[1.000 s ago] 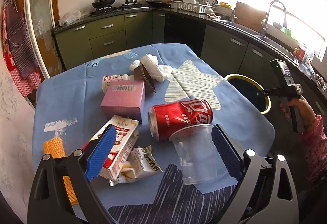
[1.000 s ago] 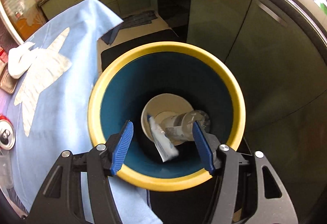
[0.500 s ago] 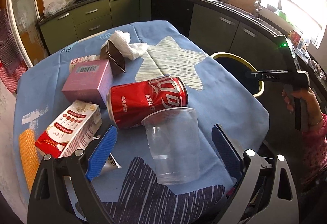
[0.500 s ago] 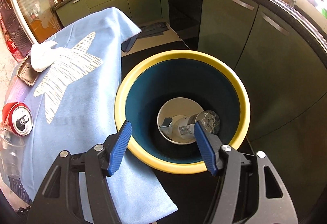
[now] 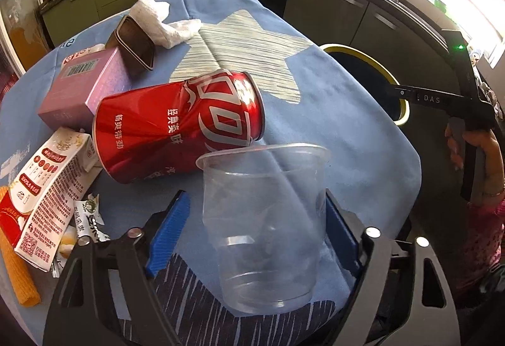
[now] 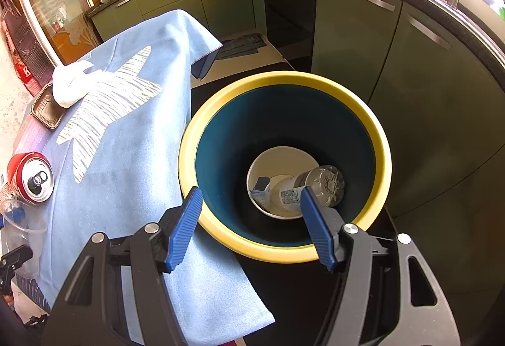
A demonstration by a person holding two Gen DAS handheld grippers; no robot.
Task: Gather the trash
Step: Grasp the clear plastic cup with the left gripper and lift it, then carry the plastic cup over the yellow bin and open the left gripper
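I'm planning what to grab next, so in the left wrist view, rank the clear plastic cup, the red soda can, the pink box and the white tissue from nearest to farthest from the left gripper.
1. Clear plastic cup: between the closing jaws of the left gripper.
2. Red soda can: lying just beyond the cup, to the left.
3. Pink box: behind the can, far left.
4. White tissue: at the table's far end.

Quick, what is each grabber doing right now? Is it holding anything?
Left gripper: jaws closing around the clear plastic cup, not gripping it yet.
Right gripper: jaws open, holding nothing, above the yellow-rimmed bin.
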